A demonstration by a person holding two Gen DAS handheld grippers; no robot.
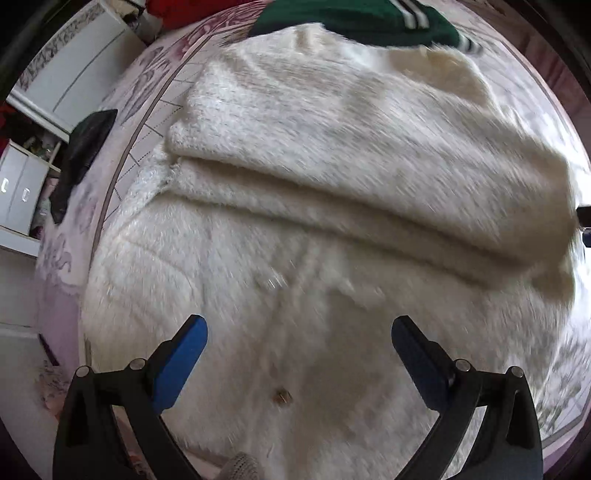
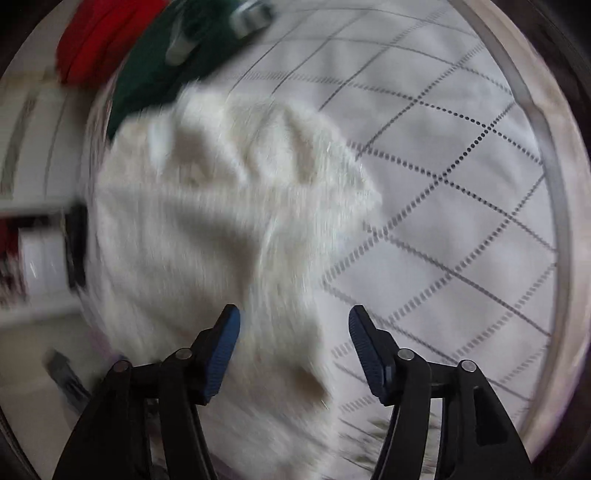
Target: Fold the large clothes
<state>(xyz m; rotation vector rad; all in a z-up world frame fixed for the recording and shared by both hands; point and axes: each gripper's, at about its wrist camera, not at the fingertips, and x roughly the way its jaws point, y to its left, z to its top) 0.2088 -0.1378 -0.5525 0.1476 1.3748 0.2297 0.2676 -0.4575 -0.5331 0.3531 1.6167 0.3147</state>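
Hovering over a fluffy white garment (image 1: 332,166), left gripper (image 1: 299,354) points steeply down, fingers (image 1: 184,354) spread wide, nothing between them. Garment lies on a bed cover (image 2: 461,184) with a dotted grid pattern, one layer folded over across its upper part. Right gripper (image 2: 294,347) sits above the garment's edge, fingers (image 2: 225,347) partly apart, gripping nothing. Green garment (image 1: 362,18) with white stripes lies just beyond the white one; red fabric (image 2: 99,40) behind it. Right view is motion-blurred.

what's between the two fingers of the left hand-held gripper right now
Nothing is gripped. In the left wrist view the left hand-held gripper stands open above the fluffy white garment, whose pile fills the gap, with a small brown button lower down.
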